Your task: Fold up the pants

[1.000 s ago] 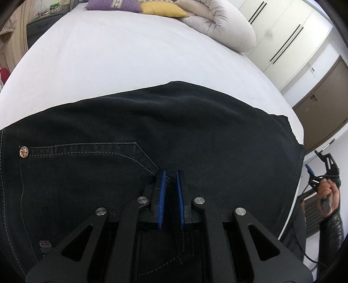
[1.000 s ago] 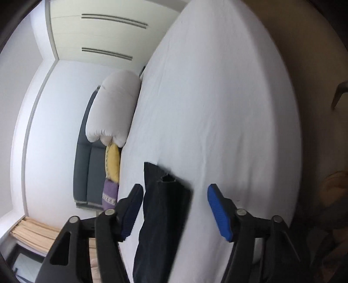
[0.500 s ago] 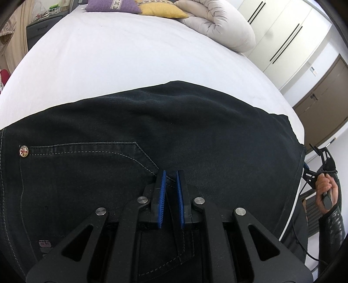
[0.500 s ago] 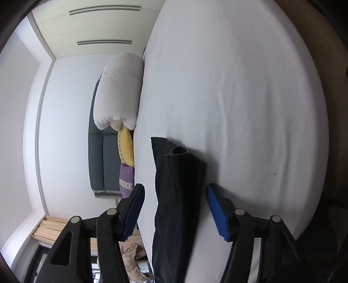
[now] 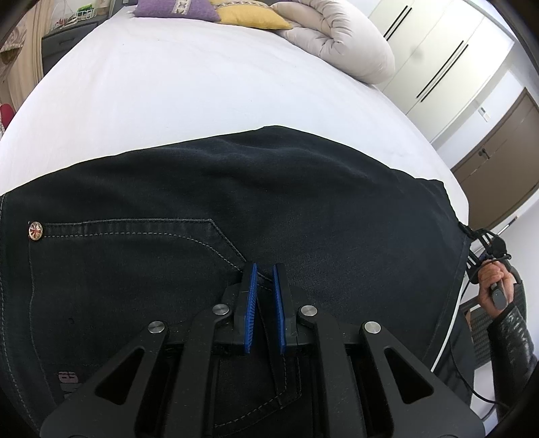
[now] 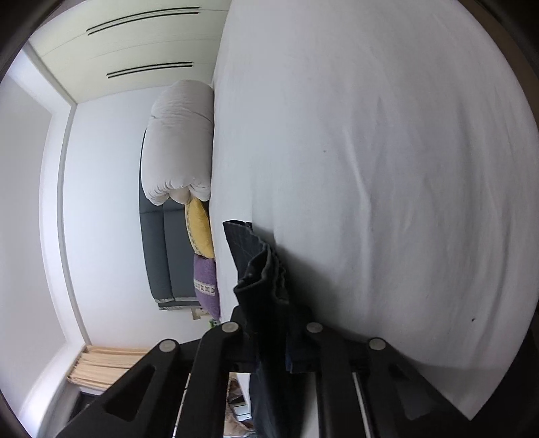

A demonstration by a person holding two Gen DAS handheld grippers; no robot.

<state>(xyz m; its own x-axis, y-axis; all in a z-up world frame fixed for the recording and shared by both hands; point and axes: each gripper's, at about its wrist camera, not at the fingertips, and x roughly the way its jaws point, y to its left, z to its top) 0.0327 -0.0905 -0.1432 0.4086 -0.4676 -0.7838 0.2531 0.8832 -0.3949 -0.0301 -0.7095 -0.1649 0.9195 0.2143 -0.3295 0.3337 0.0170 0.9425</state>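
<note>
Dark denim pants (image 5: 269, 209) are spread flat across the near part of a white-sheeted bed (image 5: 175, 87), with the waist and a stitched back pocket (image 5: 134, 256) toward the left and the legs running off to the right edge. A metal rivet (image 5: 35, 230) is seen at the pocket's left corner. The left gripper (image 5: 264, 269) is pointed steeply down at the fabric just right of the pocket, its blue pads (image 5: 251, 296) drawn nearly together with only a narrow slit between them, where a ridge of denim appears to be pinched. At the far right edge of the bed, a hand (image 5: 495, 279) in a dark sleeve is seen holding the right gripper (image 6: 271, 310) at the hem. In the right wrist view, the jaws are closing, and the bunched leg hem (image 6: 262, 269) is clamped between them, its folded layers sticking out beyond the tips. Along the far end of the bed, a rolled white duvet (image 5: 343, 43), a yellow cushion (image 5: 249, 15) and a purple cushion (image 5: 175, 9) are lined up, with white wardrobe doors (image 5: 438, 57) beyond to the right.
</note>
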